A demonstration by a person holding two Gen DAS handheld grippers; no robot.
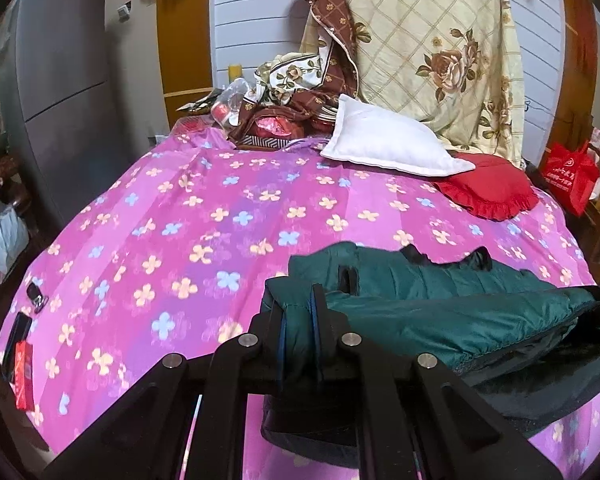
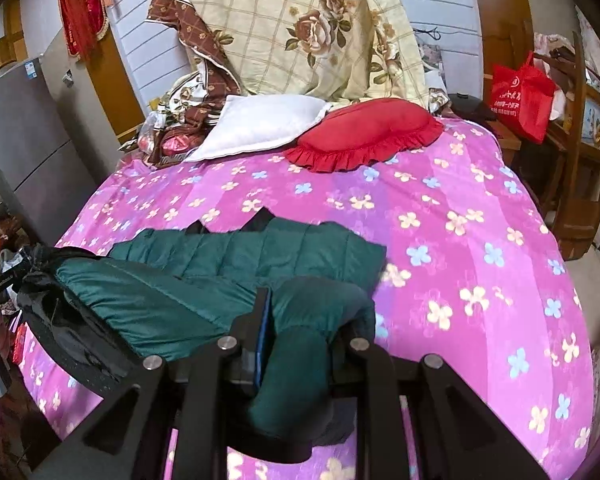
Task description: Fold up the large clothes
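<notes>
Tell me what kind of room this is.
Most likely a lived-in bedroom at home: a bed under a pink flowered bedsheet, a white pillow and red frilled cushion at its head, and a grey refrigerator beside it. Both grippers hold a dark green padded jacket.

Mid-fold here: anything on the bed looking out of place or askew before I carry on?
Small items sit at the bed's left edge: a dark phone-like object, a red packet and what may be a key fob, where the green jacket could sweep them. The jacket lies bunched and uneven between the left gripper and right gripper.
</notes>
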